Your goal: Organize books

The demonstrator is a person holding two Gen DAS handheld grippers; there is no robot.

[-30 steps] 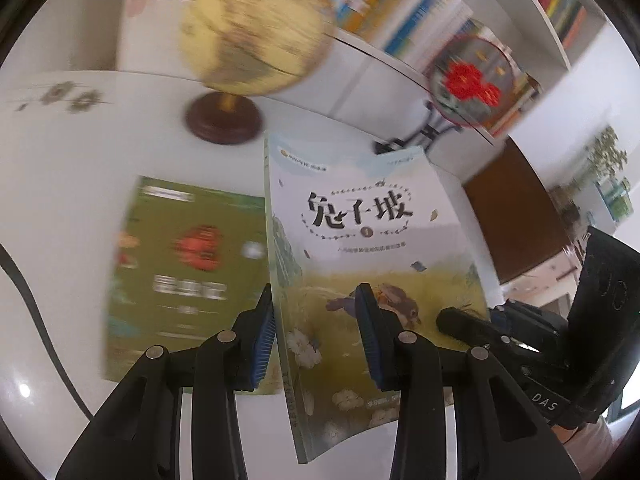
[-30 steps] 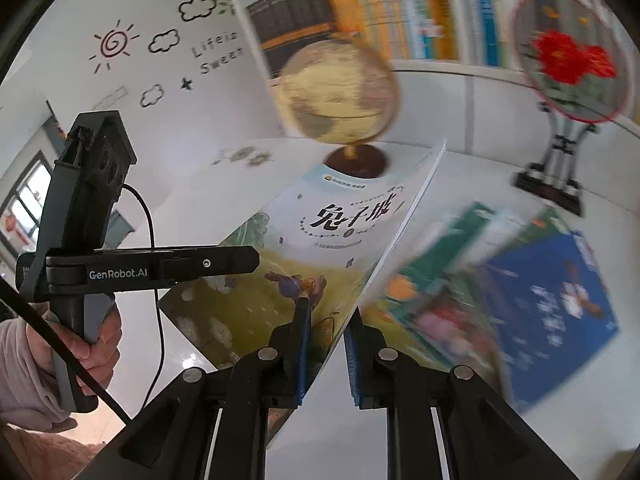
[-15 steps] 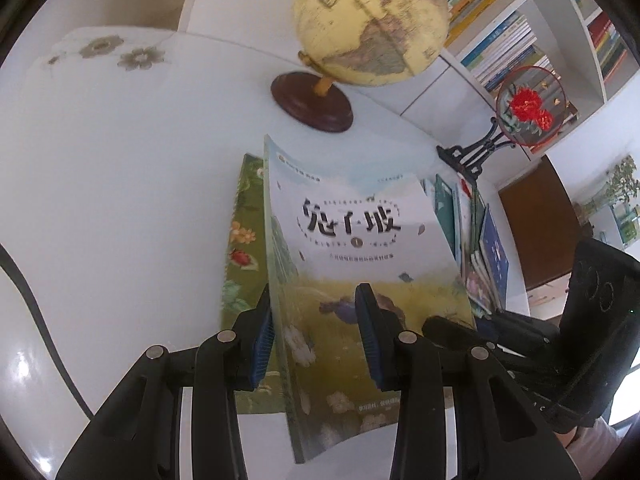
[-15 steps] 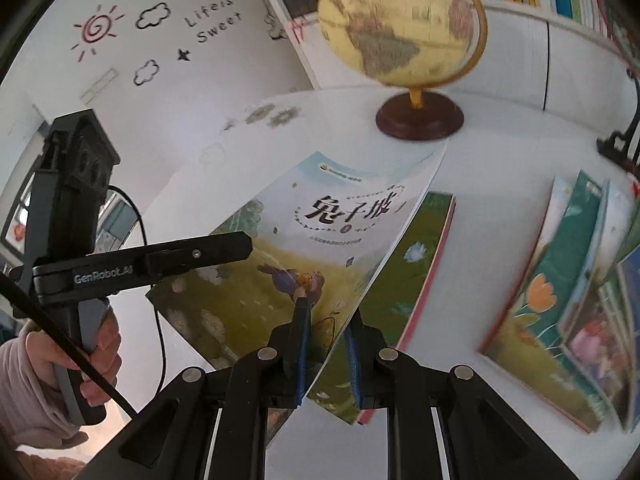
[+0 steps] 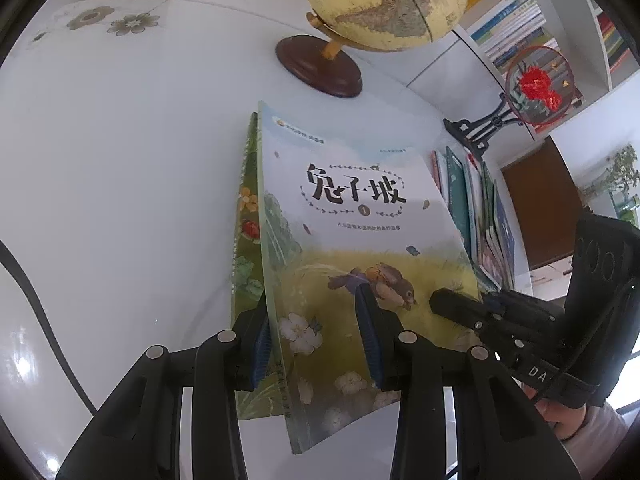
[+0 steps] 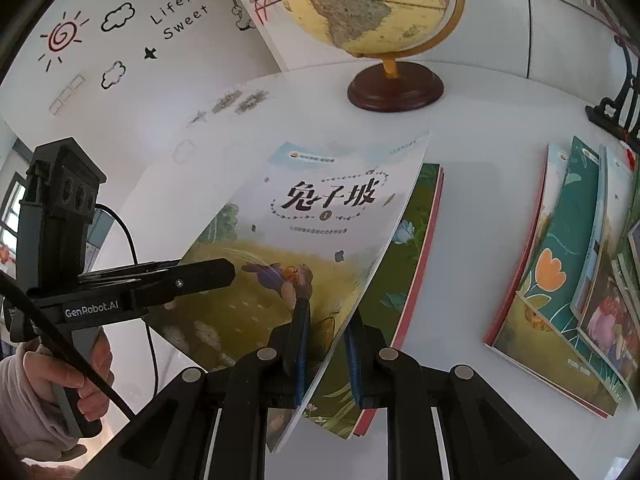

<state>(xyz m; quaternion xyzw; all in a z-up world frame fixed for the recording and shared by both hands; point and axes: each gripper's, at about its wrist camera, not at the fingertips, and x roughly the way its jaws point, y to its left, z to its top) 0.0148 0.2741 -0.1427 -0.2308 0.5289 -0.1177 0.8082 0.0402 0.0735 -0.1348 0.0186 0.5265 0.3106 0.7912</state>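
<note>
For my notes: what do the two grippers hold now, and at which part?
Both hold the rabbit book: the left gripper at its spine-side lower edge, the right gripper at its open-side lower edge.

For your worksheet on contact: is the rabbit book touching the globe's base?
Apart. The right wrist view shows bare white table between the rabbit book and the globe's base.

Open table (image 5: pixel 120 184) on the left – wide bare stretch, only a black cable (image 5: pixel 36 300) crossing its near left corner. Far side blocked by the globe (image 6: pixel 372 4) on its wooden base (image 6: pixel 396 88). Right side crowded: spread of books (image 6: pixel 568 280) lying flat, black fan stand (image 6: pixel 620 108) behind them. Clear lane between the green book (image 6: pixel 412 256) and that spread – bare tabletop running up to the globe base.
</note>
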